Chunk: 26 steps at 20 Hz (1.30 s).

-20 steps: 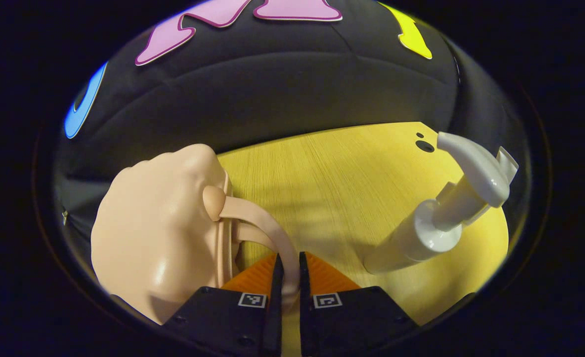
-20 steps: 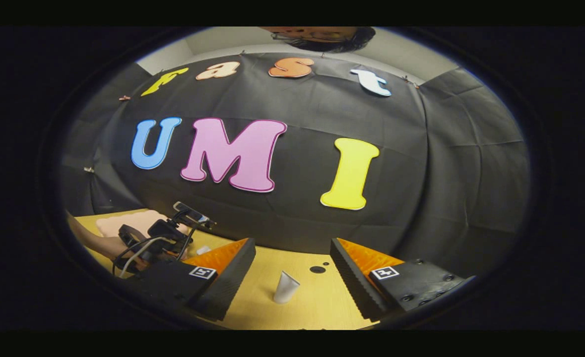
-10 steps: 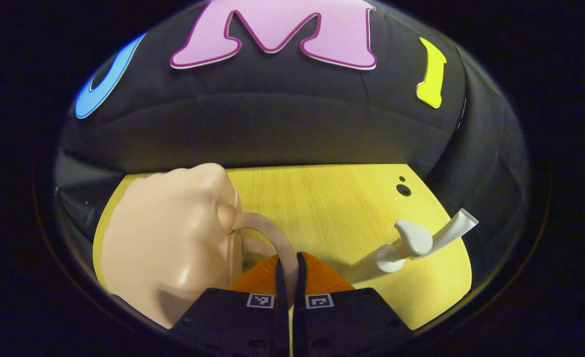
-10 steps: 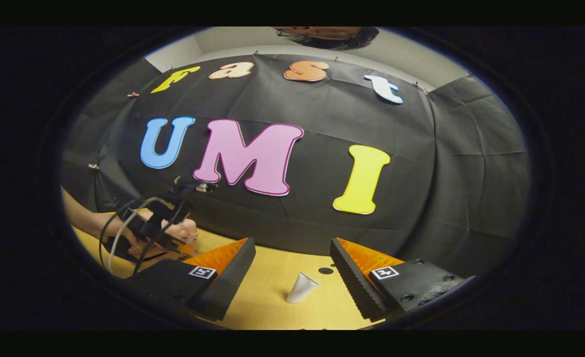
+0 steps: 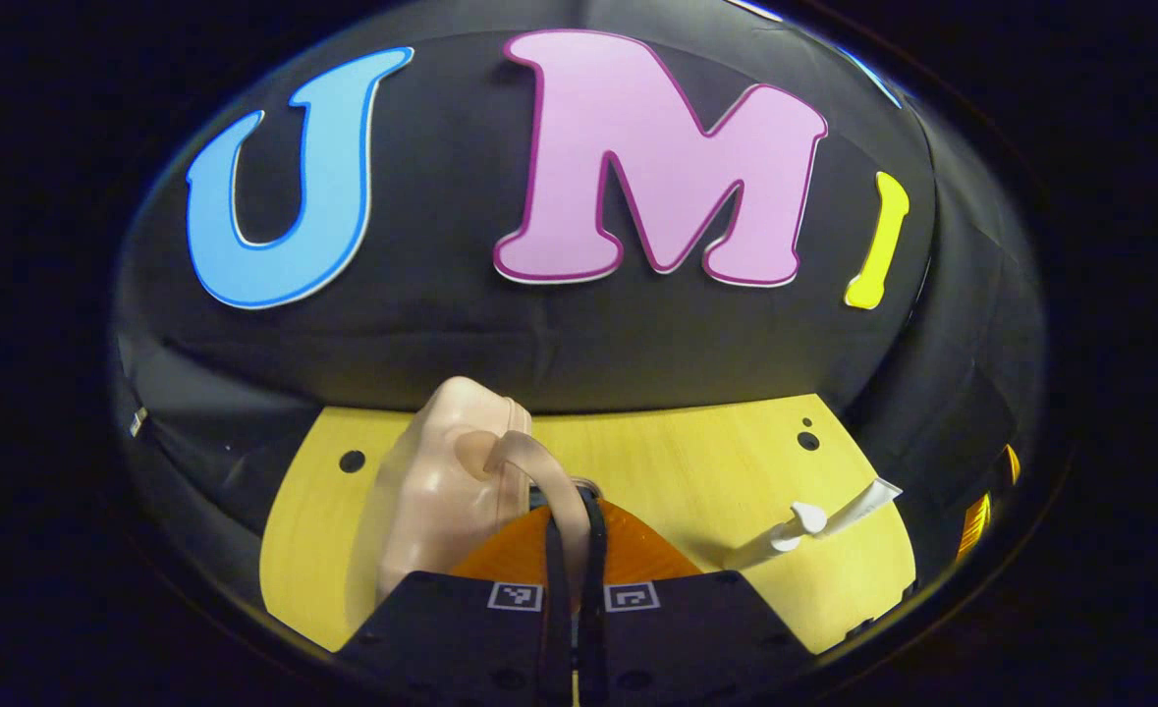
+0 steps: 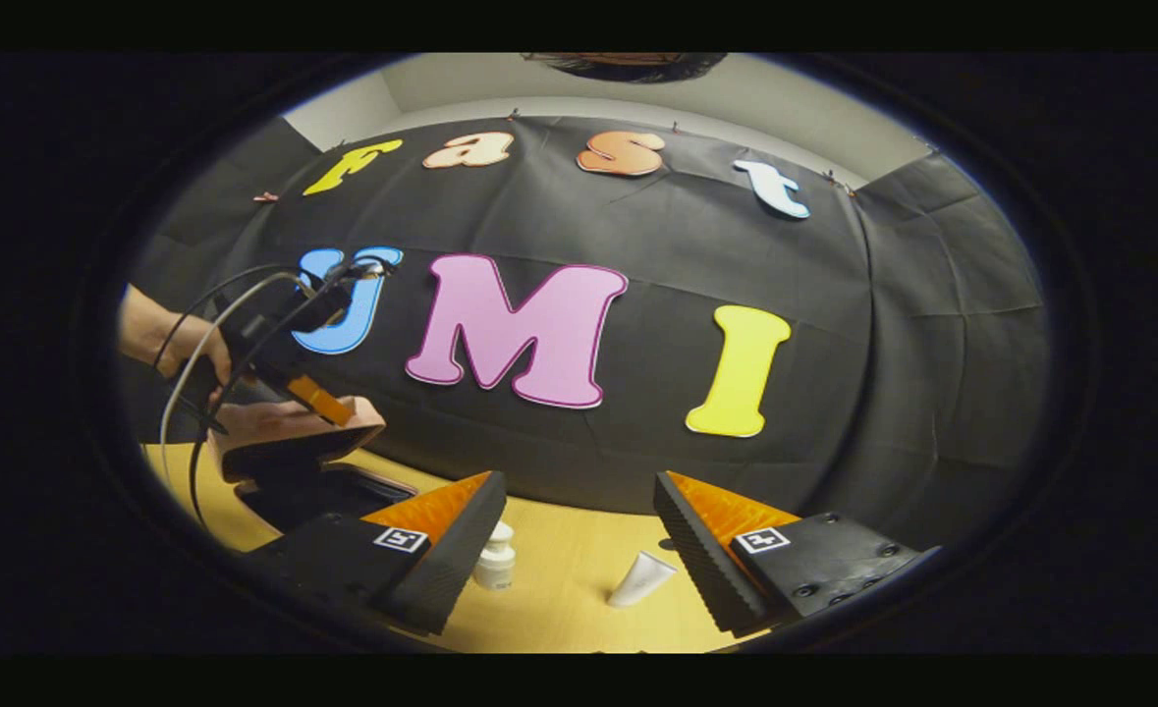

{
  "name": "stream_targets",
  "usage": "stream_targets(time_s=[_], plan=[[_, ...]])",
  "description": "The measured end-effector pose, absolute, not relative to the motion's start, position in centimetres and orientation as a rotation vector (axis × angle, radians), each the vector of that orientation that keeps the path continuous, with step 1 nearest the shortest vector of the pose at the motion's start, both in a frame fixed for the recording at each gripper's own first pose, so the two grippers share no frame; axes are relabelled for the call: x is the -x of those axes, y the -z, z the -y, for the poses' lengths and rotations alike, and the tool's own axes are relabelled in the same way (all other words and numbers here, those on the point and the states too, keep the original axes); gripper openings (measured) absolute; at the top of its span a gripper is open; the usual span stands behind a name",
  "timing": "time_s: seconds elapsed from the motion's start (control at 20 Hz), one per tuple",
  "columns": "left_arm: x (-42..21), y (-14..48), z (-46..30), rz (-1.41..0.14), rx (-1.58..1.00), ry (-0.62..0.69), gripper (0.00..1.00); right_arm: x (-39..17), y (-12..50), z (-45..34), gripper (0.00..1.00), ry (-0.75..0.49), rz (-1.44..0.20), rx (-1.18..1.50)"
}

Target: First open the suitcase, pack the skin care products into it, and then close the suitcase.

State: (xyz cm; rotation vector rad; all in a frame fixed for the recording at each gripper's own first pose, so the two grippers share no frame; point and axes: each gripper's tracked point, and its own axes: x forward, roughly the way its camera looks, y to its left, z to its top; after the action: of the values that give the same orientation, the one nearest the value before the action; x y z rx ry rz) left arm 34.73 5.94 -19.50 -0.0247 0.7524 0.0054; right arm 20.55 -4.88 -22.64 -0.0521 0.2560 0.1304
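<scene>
Left gripper view: your left gripper (image 5: pixel 571 550) is clamped on the suitcase (image 5: pixel 441 491) handle (image 5: pixel 549 481) and has swung the lid up since a second ago, so opening is nearly done. Your right gripper (image 6: pixel 579 530) hangs open, empty. Pump bottle (image 5: pixel 785 535) and tube (image 6: pixel 642 577) wait near the tabletop's (image 5: pixel 657 452) right edge

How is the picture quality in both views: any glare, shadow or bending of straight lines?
Left gripper view: soft glare on the suitcase lid, table edge bent by the fisheye. Right gripper view: dimmer, the open suitcase is dark inside; the tube stays sharp.
</scene>
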Motion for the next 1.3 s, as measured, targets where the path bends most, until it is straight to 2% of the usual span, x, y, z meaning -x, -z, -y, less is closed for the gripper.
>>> stream_targets(time_s=[0.35, 0.65, 0.75, 0.95, 1.3], plan=[[-33.4, 16.7, -19.9, -0.71, -0.133, -0.139, 0.08, -20.4, 21.9, 2.4, 0.97, -0.111, -0.228, 0.112], [-31.7, 20.1, -34.9, -0.686, -0.311, -0.284, 0.08, -19.4, 23.5, 2.0, 0.97, -0.055, -0.287, 0.073], [-31.6, 23.0, -39.4, -0.671, -0.332, -0.304, 0.08, -18.9, 24.3, 2.7, 0.97, -0.021, -0.303, 0.089], [-29.3, 31.1, -46.6, -0.701, -0.219, -0.373, 0.08, -17.9, 25.3, 2.9, 0.97, 0.023, -0.318, 0.114], [-27.9, 41.9, -49.2, -0.782, -0.198, -0.362, 0.08, -15.0, 28.5, 0.9, 0.97, 0.04, -0.354, 0.128]])
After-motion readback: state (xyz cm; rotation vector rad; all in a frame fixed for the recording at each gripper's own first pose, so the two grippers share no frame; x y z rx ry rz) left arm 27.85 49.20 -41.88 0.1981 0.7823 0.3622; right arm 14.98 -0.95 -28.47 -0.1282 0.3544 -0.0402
